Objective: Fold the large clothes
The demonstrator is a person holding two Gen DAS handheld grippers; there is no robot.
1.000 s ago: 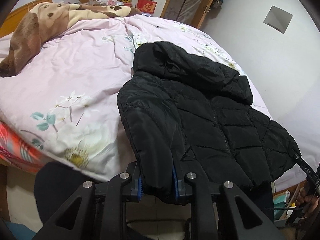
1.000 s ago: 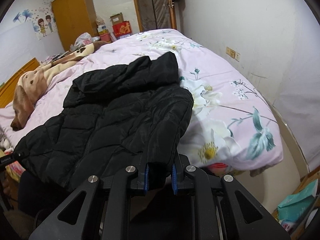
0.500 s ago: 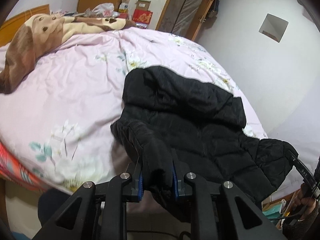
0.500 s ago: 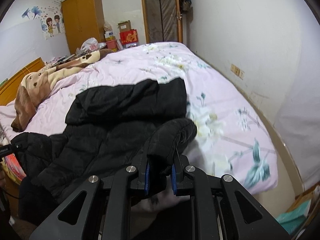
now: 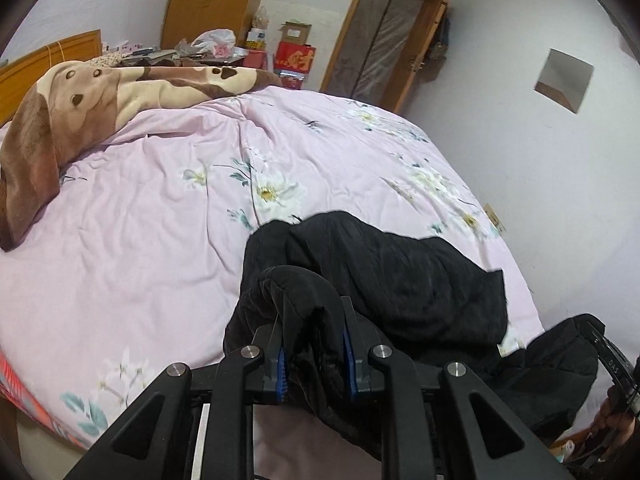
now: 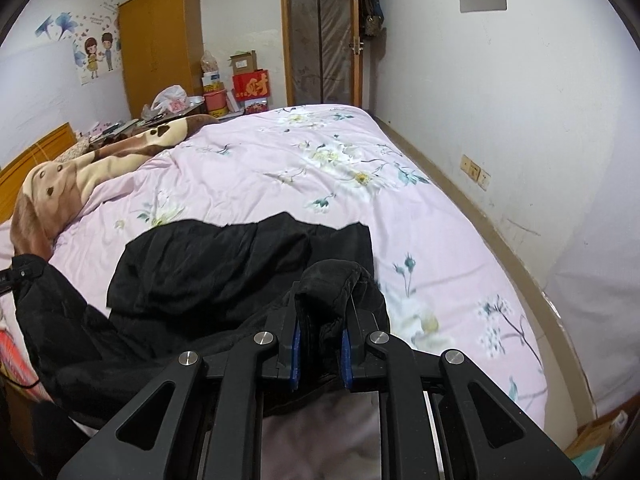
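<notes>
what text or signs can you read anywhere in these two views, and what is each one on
"财": a large gold character on the red box by the far wall, also seen from the left wrist.
Wall poster with two cartoon figures: its small lettering is too blurred to read.
Other gripper's strap at the left wrist view's edge: white letters, too small to read.
Cardboard box label: too small to read.

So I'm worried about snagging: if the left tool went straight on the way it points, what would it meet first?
Probably the black jacket itself: the left tool already grips a fold, and more lies just ahead on the pink quilt. Depth is unclear.
</notes>
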